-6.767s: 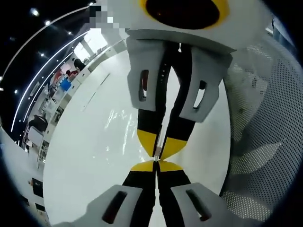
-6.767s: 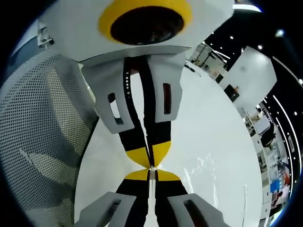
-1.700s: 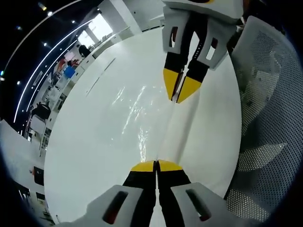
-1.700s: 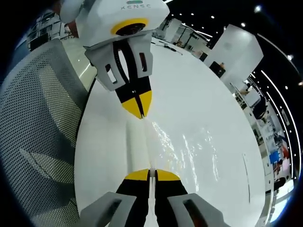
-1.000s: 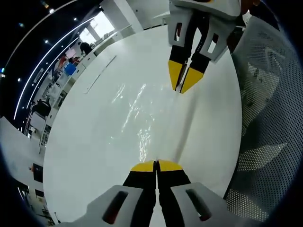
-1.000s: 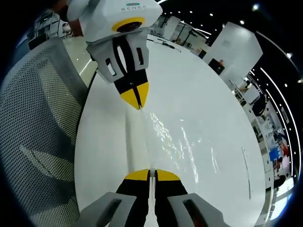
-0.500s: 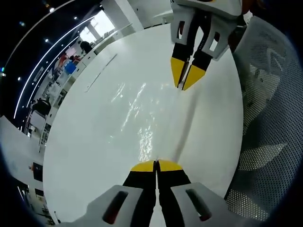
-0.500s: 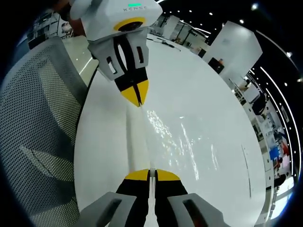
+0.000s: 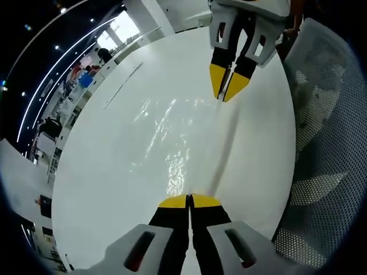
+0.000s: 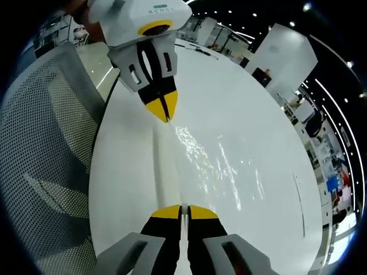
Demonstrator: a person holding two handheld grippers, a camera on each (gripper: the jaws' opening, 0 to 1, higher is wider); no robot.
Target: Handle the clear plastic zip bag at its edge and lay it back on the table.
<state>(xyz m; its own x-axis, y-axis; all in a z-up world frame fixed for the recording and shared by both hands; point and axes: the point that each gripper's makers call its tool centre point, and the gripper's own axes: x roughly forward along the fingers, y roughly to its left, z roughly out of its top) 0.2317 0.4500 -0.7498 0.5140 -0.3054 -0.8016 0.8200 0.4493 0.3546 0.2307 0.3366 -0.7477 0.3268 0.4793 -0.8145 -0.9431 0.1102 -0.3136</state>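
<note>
Two grippers pinch the clear plastic zip bag [image 9: 172, 143] along one edge: the left gripper [image 9: 189, 200] and the right gripper [image 10: 182, 211] are each clenched on that edge, facing one another, so the edge runs taut between them over the white table [image 9: 103, 189]. This looks like the carrying step, and the next move calls for lowering both ends together before letting go. The left gripper view shows the bag's glinting sheet left of the edge with a mesh chair [image 9: 327, 143] on the right; the right gripper view mirrors this, chair on the left.
</note>
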